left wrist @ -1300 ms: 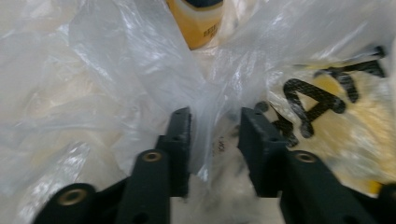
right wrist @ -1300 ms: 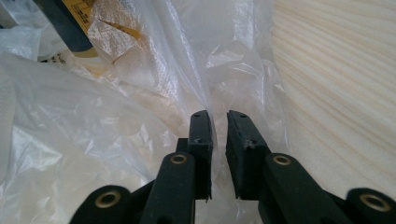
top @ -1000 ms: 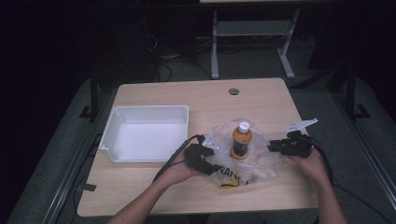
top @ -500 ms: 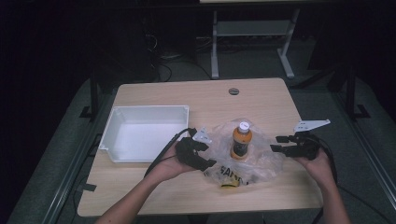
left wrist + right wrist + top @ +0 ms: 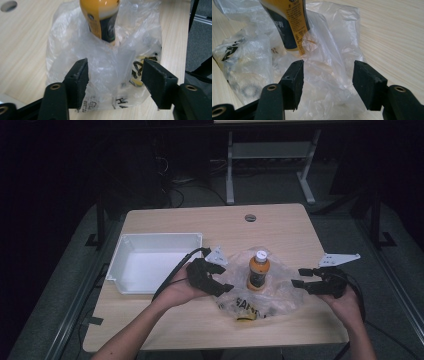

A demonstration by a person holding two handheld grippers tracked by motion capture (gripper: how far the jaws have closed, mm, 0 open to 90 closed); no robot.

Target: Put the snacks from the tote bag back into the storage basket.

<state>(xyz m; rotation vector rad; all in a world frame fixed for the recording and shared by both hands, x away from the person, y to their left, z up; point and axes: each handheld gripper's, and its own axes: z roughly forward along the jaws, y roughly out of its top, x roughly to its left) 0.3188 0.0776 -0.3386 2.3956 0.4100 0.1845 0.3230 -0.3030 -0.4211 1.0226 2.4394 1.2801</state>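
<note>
Fingers of the left gripper (image 5: 218, 279) and the right gripper (image 5: 303, 277) stand spread, pinching nothing (both pairs have just been opening), one on each side of the crumpled clear plastic bag (image 5: 272, 295) on the pale wooden table (image 5: 280, 227). Upright on the bag stands the orange bottle with a white cap (image 5: 258, 270). Farther left sits the white rectangular plastic tray (image 5: 150, 262).
</note>
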